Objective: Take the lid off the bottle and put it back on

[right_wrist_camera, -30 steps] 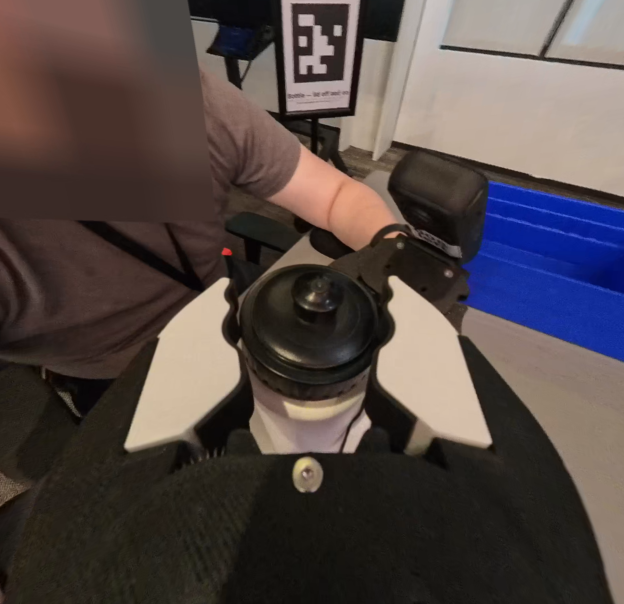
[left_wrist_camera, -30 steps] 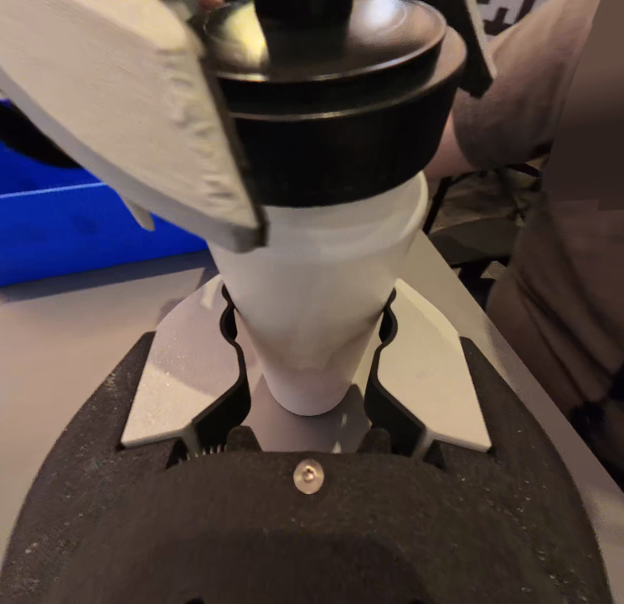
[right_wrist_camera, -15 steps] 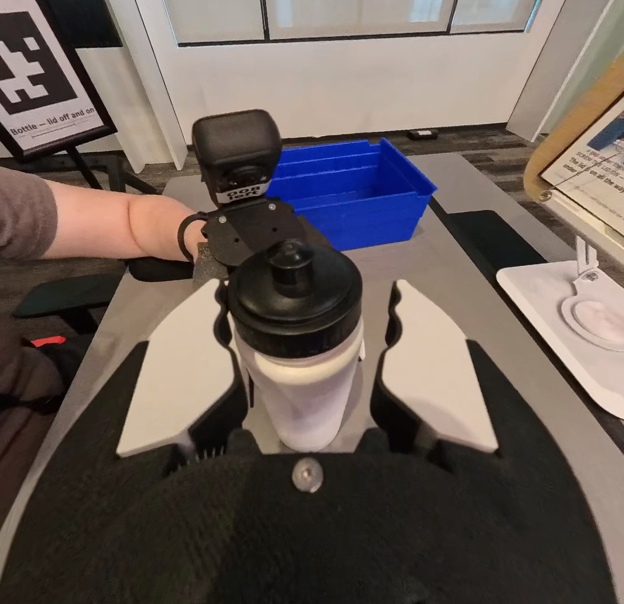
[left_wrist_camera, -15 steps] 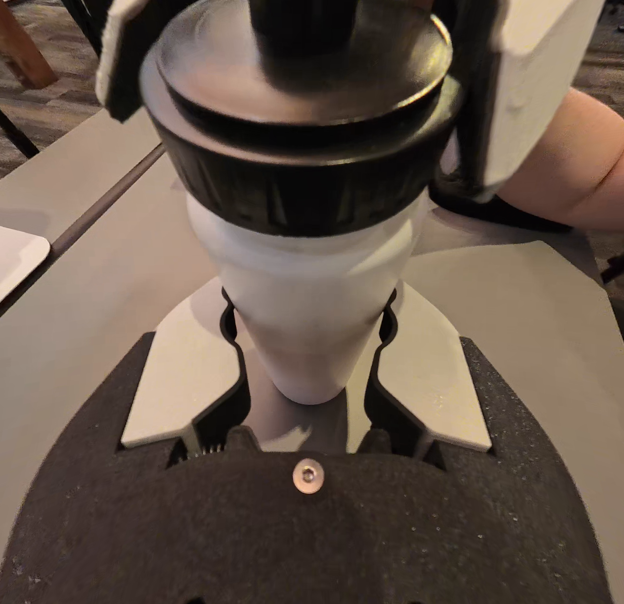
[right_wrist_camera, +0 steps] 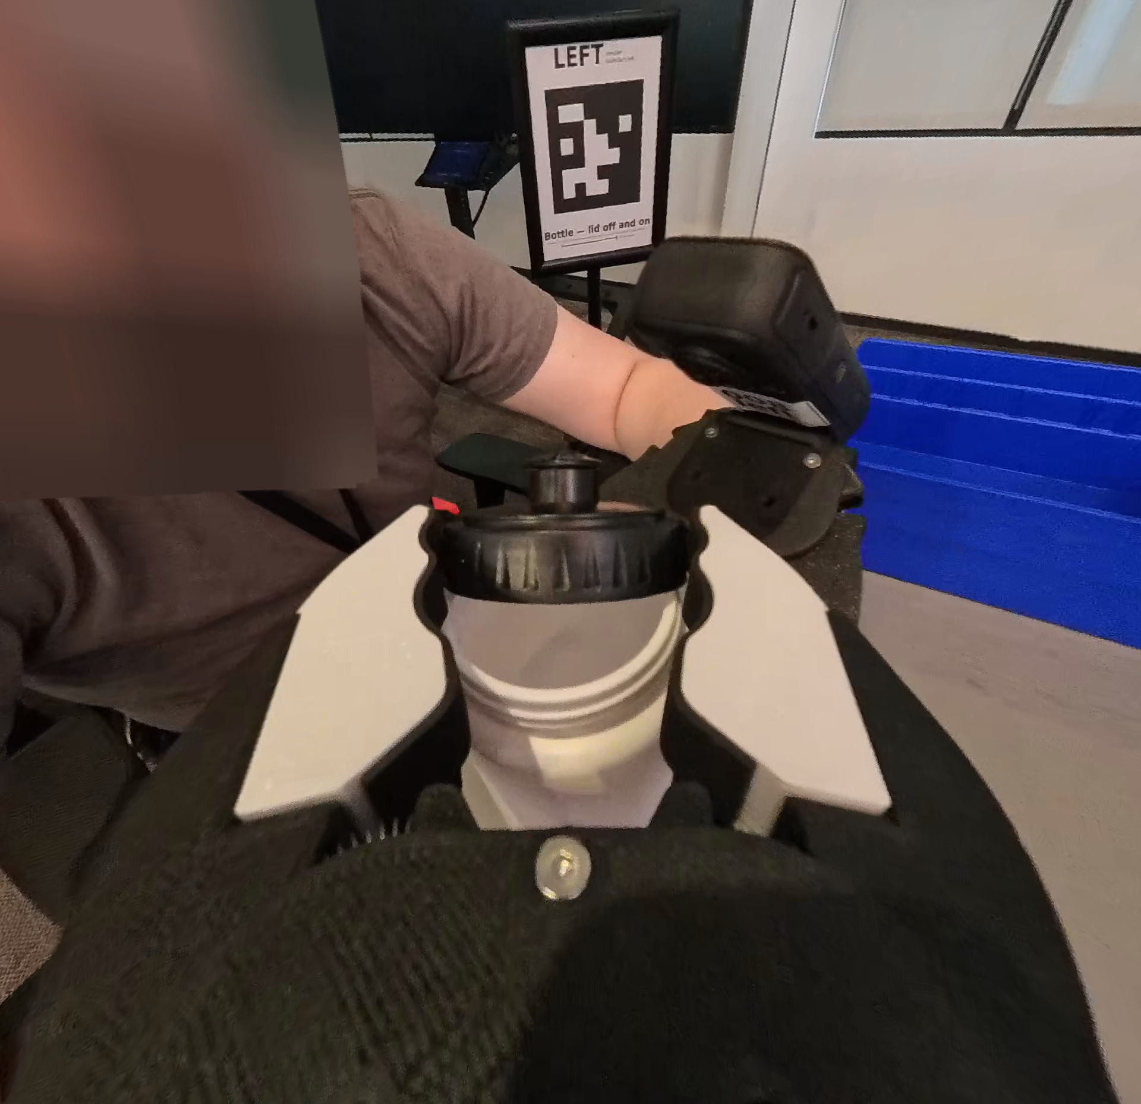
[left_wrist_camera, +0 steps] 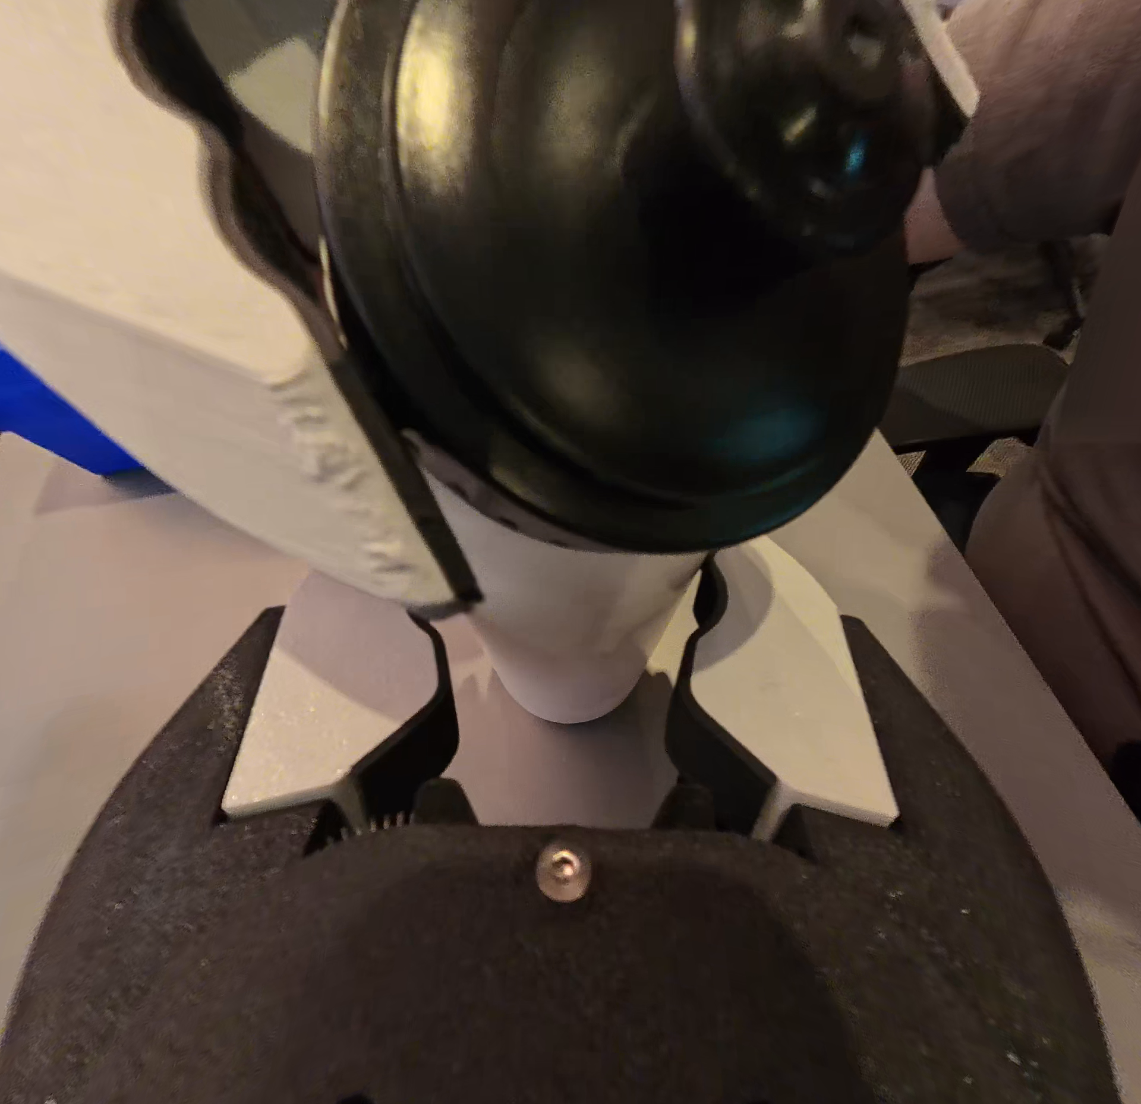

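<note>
Our right tongs pinched the black lid, lifted clear of the white bottle threads. Our left tongs clamped the bottle's body near the surface edge. Next, we judged, came reseating and twisting.

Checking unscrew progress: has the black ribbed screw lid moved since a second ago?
Yes. The black ribbed lid has lifted off the white bottle's threaded neck, now exposed below it.

In the left wrist view the black lid fills the upper frame, blurred and cut off at the top edge, hiding most of the white bottle. The blue bin is cut off at the left edge. In the right wrist view the bottle's base lies hidden behind the gripper body.
</note>
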Demonstrator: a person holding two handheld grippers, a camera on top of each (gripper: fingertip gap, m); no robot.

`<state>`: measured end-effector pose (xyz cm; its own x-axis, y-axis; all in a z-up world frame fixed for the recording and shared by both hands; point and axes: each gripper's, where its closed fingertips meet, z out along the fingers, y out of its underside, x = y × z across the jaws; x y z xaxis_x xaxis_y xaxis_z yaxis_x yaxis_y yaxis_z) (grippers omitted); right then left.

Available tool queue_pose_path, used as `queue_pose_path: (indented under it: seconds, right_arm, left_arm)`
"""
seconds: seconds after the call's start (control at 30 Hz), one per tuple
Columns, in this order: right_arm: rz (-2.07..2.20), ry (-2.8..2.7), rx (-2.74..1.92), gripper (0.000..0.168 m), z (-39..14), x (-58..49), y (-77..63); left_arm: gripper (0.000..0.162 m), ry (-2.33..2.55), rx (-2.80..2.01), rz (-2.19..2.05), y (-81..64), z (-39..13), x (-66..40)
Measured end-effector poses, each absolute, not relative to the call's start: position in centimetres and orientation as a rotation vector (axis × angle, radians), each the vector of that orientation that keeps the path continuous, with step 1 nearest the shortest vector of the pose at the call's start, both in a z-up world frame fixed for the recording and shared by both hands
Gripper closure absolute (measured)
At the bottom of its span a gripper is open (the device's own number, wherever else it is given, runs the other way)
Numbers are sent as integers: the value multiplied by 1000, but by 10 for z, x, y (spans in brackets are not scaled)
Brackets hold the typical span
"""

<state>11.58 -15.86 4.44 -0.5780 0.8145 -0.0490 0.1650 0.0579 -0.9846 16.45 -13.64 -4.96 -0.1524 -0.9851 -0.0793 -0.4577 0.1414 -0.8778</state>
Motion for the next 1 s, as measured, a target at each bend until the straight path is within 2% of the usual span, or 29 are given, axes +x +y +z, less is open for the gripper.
queue_pose_path:
  seconds: [1.0]
  right_arm:
    - [1437, -1726, -1019, 91, 44, 114, -135]
  left_arm:
    - [78, 1607, -1507, -948, -118, -50, 164]
